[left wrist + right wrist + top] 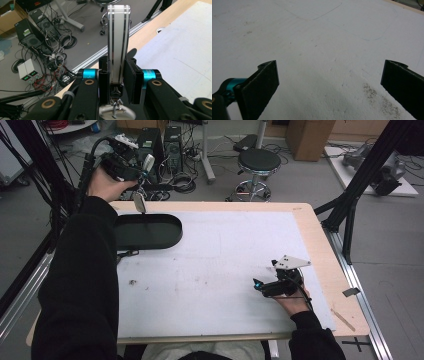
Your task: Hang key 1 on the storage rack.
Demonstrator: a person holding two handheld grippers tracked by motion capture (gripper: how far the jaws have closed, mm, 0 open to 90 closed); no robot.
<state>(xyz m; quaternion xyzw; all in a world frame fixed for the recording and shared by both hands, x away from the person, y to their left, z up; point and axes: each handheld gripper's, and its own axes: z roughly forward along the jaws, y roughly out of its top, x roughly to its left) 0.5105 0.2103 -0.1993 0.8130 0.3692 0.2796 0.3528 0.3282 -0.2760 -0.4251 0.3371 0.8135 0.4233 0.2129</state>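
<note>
**A:** so what's seen nearest the camera in the high view?

**B:** the right gripper [265, 285], rested low on the white foam sheet [225, 265] toward the near right part of the table [327, 270]. Its jaws are spread wide with nothing between them; in the right gripper view, bare foam with a few dark specks is seen between the two pads [259, 85]

**A:** and further back?

**B:** a black oval tray [147, 231] is laid at the far left of the sheet. Just past its far rim the left gripper [141, 180] is held up in the air, above the table's far left edge

**A:** anything held?

**B:** yep, a clear plastic bar with black stripes [118, 42] is clamped at its lower end between the pads [130, 75] in the left gripper view. A small metal clasp [115, 103] is seen under the bar's dark end cap. In the high view the thing [139, 200] is seen hanging down from the jaws, near the tray's far rim. Computer towers [161, 145] and a stool [257, 162] are seen on the floor beyond
</note>
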